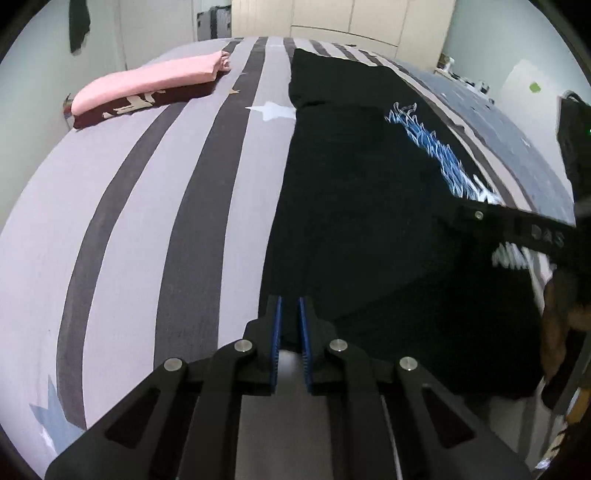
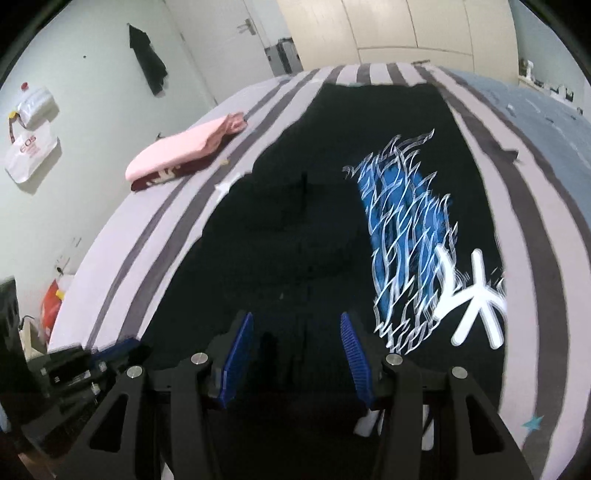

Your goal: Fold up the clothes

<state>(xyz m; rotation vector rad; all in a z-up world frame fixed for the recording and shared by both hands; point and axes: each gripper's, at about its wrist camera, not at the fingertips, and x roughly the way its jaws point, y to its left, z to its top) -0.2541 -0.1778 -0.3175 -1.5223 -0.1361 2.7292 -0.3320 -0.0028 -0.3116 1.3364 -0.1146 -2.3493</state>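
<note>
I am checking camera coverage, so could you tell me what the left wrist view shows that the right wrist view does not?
Only the left wrist view shows the left gripper closed on the near edge of the black shirt, plus a white star printed on the bed.

Only the right wrist view shows the right gripper with jaws apart over the shirt, white bags on the wall and a door handle.

Both show the shirt's blue print, the folded pink garment and the wardrobe.
</note>
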